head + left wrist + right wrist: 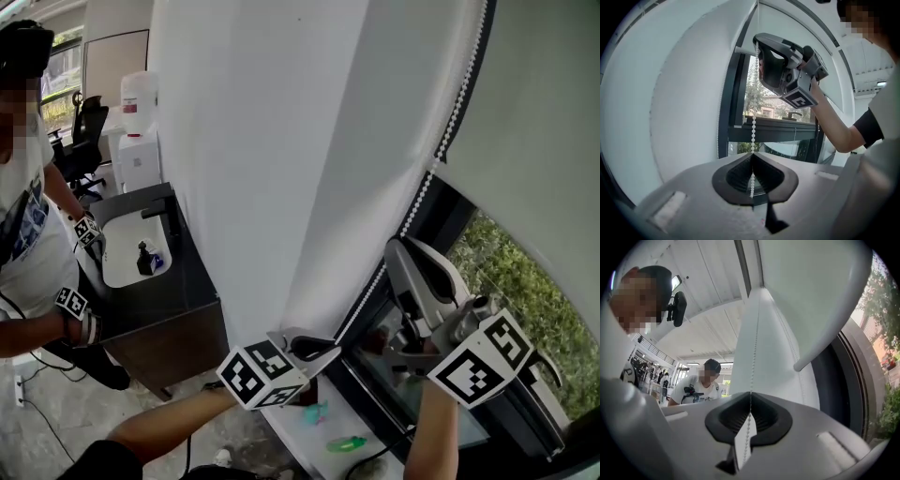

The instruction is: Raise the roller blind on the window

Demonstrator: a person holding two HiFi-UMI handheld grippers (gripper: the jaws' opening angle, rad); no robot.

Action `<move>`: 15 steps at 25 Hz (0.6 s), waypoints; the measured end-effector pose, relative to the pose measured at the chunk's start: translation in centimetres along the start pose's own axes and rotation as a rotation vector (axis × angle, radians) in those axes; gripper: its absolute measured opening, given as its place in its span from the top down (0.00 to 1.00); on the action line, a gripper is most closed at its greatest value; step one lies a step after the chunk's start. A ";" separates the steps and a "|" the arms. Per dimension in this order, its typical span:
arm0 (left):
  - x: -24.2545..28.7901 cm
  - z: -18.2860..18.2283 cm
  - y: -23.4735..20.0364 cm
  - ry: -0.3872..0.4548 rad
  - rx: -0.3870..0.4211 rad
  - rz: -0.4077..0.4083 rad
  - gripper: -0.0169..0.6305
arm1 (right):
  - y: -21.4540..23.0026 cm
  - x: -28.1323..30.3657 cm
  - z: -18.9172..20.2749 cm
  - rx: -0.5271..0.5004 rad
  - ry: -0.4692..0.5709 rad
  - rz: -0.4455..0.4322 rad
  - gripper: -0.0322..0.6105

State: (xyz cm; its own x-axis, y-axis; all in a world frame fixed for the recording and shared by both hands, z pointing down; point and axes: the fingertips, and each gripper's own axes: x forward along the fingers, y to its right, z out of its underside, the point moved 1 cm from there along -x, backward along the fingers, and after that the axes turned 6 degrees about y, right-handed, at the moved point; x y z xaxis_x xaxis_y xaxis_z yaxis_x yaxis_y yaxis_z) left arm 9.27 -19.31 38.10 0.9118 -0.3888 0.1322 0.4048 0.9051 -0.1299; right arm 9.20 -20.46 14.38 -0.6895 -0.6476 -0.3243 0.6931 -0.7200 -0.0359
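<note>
The white roller blind hangs over the window, with greenery showing below its hem. Its white bead chain runs down the blind's right edge. My left gripper is low by the sill. In the left gripper view the left gripper is shut on the bead chain, which runs taut between the closed pads. My right gripper is higher on the chain, pointing up; the right gripper also shows above in that view. In the right gripper view the right gripper is shut on the bead chain.
A person wearing other grippers stands at the left beside a dark counter with a white sink. A water dispenser and office chair stand behind. Small green items lie on the sill. The window handle is ahead.
</note>
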 end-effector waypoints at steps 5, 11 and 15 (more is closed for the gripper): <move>-0.9 -1.6 0.6 0.049 0.010 0.026 0.82 | 0.8 -0.8 0.1 -0.004 0.006 0.023 0.94; -4.1 -11.7 1.1 0.329 -0.043 0.065 0.77 | 0.8 -2.3 5.0 -0.031 -0.117 0.034 0.94; -4.2 -14.9 1.4 0.370 0.003 0.056 0.77 | 0.2 -4.0 9.9 -0.013 -0.189 0.050 0.94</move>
State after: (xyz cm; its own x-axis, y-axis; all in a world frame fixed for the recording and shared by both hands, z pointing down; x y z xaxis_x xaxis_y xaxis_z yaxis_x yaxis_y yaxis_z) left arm 7.04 -18.96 22.70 0.8960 -0.3740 -0.2395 0.3537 0.9270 -0.1244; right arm 10.04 -20.47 25.00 -0.6805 -0.7187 -0.1427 0.7293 -0.6832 -0.0366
